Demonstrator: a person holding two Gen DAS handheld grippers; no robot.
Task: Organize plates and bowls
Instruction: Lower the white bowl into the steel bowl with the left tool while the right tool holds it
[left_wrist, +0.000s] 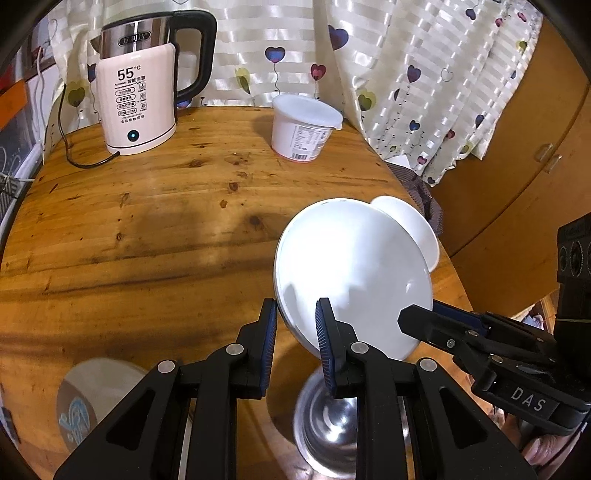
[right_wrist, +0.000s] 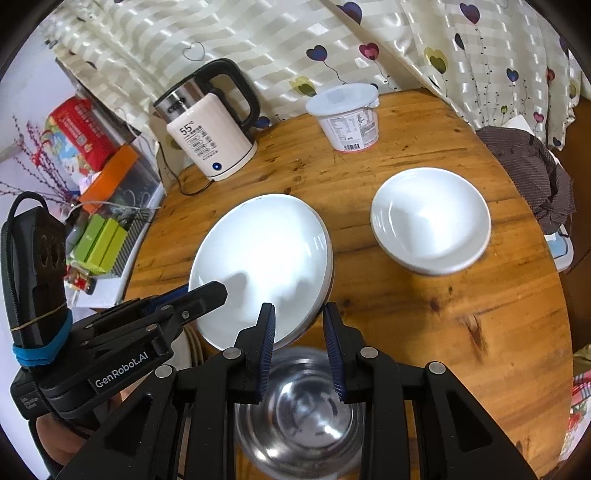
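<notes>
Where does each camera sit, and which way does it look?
Left wrist: sits on the left gripper, looks down across the wooden table toward the kettle; its own fingers pinch the large white plate.
Right wrist: sits on the right gripper, same direction; its fingers grip the plate's near rim; the stacked white bowls lie to the right.
Shared: plate, kettle, yogurt tub, steel bowl, each other's gripper.

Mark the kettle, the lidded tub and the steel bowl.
kettle (left_wrist: 136, 107), left wrist view, white front panel.
lidded tub (right_wrist: 351, 127), right wrist view, labelled side wall.
steel bowl (right_wrist: 299, 424), right wrist view, inner bottom.
</notes>
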